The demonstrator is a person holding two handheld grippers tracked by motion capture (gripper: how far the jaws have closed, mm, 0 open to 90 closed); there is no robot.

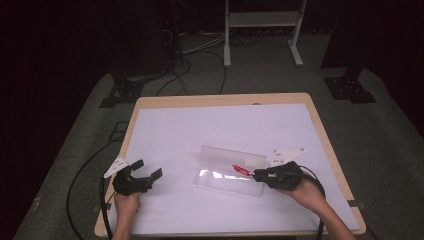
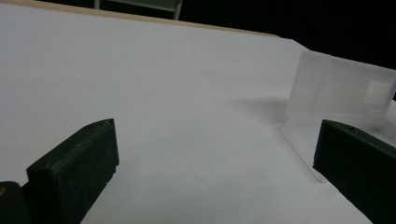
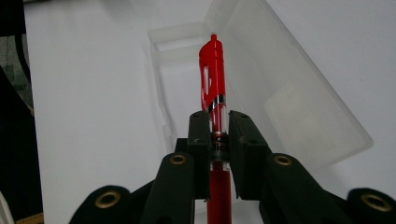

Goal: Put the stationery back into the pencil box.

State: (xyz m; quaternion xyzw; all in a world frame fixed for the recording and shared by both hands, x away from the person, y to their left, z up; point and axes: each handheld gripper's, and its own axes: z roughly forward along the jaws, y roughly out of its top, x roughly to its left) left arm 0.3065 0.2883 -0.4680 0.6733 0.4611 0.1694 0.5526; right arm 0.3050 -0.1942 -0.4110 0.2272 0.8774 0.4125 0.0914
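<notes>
pen (image 3: 213, 70) over open case (image 1: 227, 177), on table (image 1: 165, 130)

No legible text; print on the red pen (image 3: 213, 79) too blurred

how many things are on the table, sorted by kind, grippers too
clear plastic case, lid open: 1
red pen, clamped in the right gripper over the case: 1
grippers: 2, counting the left gripper, open and holding nothing
total: 4
</notes>
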